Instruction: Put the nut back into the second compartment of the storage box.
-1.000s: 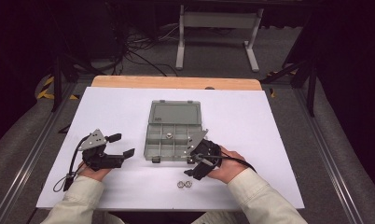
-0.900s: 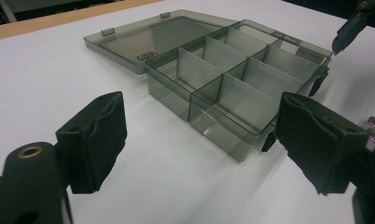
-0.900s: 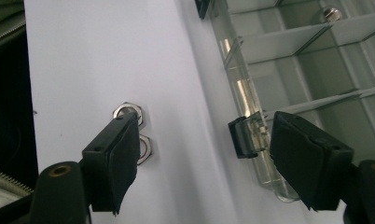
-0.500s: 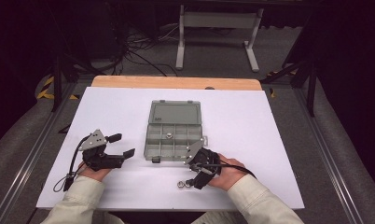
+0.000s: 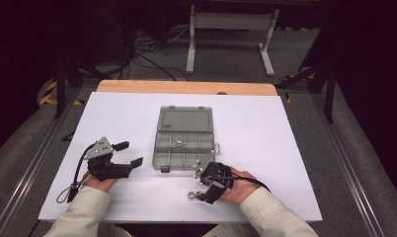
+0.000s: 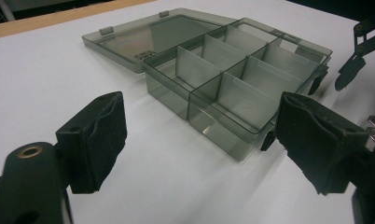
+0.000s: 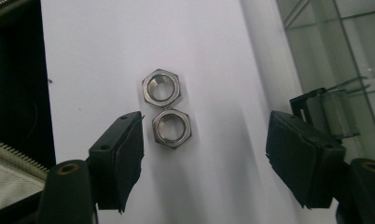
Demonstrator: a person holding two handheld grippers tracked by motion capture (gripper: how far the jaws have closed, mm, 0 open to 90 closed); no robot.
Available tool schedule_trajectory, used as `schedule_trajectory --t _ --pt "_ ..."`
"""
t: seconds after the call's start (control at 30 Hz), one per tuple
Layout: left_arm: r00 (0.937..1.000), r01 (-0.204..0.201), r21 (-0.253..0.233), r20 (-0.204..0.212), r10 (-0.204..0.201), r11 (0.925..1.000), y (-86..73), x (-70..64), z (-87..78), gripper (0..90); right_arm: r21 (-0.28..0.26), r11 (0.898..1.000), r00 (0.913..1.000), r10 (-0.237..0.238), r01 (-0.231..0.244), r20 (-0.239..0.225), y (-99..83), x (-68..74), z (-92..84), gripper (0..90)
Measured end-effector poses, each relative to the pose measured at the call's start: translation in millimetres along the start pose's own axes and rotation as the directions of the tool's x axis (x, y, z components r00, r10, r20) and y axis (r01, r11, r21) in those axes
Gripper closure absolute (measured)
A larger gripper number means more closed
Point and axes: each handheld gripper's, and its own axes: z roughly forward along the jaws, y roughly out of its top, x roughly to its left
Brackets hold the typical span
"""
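Note:
Two silver hex nuts (image 7: 166, 108) lie touching on the white table top, just ahead of my right gripper (image 7: 204, 140). It is open, and the nearer nut sits close to its left pad (image 7: 122, 158). From above, the nuts (image 5: 191, 195) are in front of the grey compartment box (image 5: 184, 153), with the right gripper (image 5: 202, 193) pointing at them. The box (image 6: 232, 84) stands open with its lid (image 6: 143, 39) laid flat behind. A small round piece (image 5: 178, 144) lies in one compartment. My left gripper (image 6: 206, 135) is open, left of the box and aimed at it.
The white table top (image 5: 295, 148) ends in a wooden strip (image 5: 186, 87) at the far side. The box's latch (image 7: 325, 112) is close to the right gripper's right jaw. The left gripper's cable (image 5: 73, 185) loops near the front left edge. Stands and cables lie on the floor beyond.
My right gripper has drawn back from the box's front right corner toward the table's near edge and now points at the two nuts. The left gripper has stayed put.

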Motion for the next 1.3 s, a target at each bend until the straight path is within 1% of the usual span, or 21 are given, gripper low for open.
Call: schedule_trajectory --t 0.23,0.3,0.37,0.43,0.5,0.57,0.6,0.63,0.67,0.7,0.73,0.8,0.87,1.03,1.1,1.17,1.2,1.23,1.27,1.3 --pt "1.0 0.005 -0.001 0.004 -0.005 1.0 -0.4 0.1 -0.2 17.4 0.006 1.0 0.9997 -0.011 0.011 -0.021 -1.1 2.9 5.3 32.9" --pt "1.0 0.005 -0.002 0.002 -0.005 1.0 -0.5 -0.1 -0.4 17.4 0.015 1.0 0.9994 -0.01 0.011 -0.032 -1.2 3.9 6.5 36.8" --pt "1.0 0.005 0.0 0.004 -0.005 1.0 -0.6 0.0 -0.3 17.4 0.021 0.999 0.9992 -0.023 0.024 -0.032 -1.0 5.0 7.2 39.5" --pt "1.0 0.005 0.002 0.005 -0.005 1.0 -0.6 0.0 -0.2 17.4 0.016 1.0 0.9993 -0.021 0.021 -0.032 -0.7 5.6 8.5 42.6" --pt "1.0 0.005 0.003 0.005 -0.005 1.0 -0.6 0.0 -0.2 17.4 0.013 0.999 0.9989 -0.032 0.032 -0.034 -0.6 5.7 8.5 45.0" --pt "1.0 0.006 0.003 0.005 -0.006 1.0 -0.6 0.0 -0.2 17.4 0.005 1.0 0.9991 -0.03 0.03 -0.028 -0.2 6.2 8.9 49.1" --pt "1.0 0.006 0.003 0.005 -0.006 1.0 -0.6 0.0 -0.2 17.4 0.005 1.0 0.9991 -0.03 0.03 -0.028 -0.2 6.2 8.9 49.1" --pt "1.0 0.006 0.003 0.005 -0.006 1.0 -0.6 0.1 -0.2 17.4 -0.003 0.999 0.9989 -0.033 0.033 -0.035 0.1 6.9 8.8 55.8" --pt "1.0 0.006 0.003 0.005 -0.006 1.0 -0.6 0.0 -0.2 17.4 -0.003 0.999 0.9989 -0.033 0.033 -0.035 0.1 6.9 8.8 55.8" --pt "1.0 0.005 0.004 0.005 -0.005 1.0 -0.7 0.0 -0.1 17.4 0.002 0.999 0.9986 -0.036 0.036 -0.04 0.4 8.7 8.3 63.2" --pt "1.0 0.005 0.004 0.005 -0.005 1.0 -0.7 0.0 -0.1 17.4 0.002 0.999 0.9986 -0.036 0.036 -0.04 0.4 8.7 8.3 63.2" --pt "1.0 0.005 0.003 0.005 -0.005 1.0 -0.6 0.1 -0.2 17.4 0.0 0.999 0.9981 -0.047 0.047 -0.04 0.8 10.2 8.5 68.4" --pt "1.0 0.006 0.004 0.005 -0.006 1.0 -0.7 0.1 -0.2 17.4 0.003 0.998 0.9976 -0.057 0.057 -0.039 1.1 11.1 8.5 69.1" --pt "1.0 0.006 0.004 0.005 -0.006 1.0 -0.7 0.1 -0.3 17.5 0.014 0.998 0.9978 -0.056 0.056 -0.037 2.0 10.9 6.1 69.5" --pt "1.0 0.005 0.005 0.006 -0.005 1.0 -0.8 0.2 0.0 17.5 -0.003 0.999 0.9976 -0.051 0.051 -0.047 3.7 10.6 0.5 69.5" --pt "1.0 0.004 0.005 0.006 -0.004 1.0 -0.7 0.1 0.1 17.5 -0.013 0.998 0.9974 -0.063 0.062 -0.034 6.2 9.7 -5.2 69.5" --pt "1.0 -0.001 0.006 0.006 0.0 1.0 -0.6 0.3 0.0 17.5 -0.013 0.998 0.9974 -0.063 0.062 -0.034 6.2 9.7 -5.2 69.5" --pt "1.0 -0.001 0.006 0.006 0.001 1.0 -0.6 0.3 0.0 17.5 -0.01 0.999 0.9982 -0.054 0.054 -0.025 7.2 9.3 -8.7 69.5" --pt "1.0 0.004 0.005 0.007 -0.004 1.0 -0.7 0.0 0.0 17.5 -0.017 0.998 0.9975 -0.066 0.065 -0.024 7.9 7.0 -10.8 69.5" --pt "1.0 0.004 0.005 0.007 -0.004 1.0 -0.7 0.1 -0.1 17.5 -0.022 0.998 0.9985 -0.053 0.053 -0.012 9.1 4.9 -14.3 69.5"
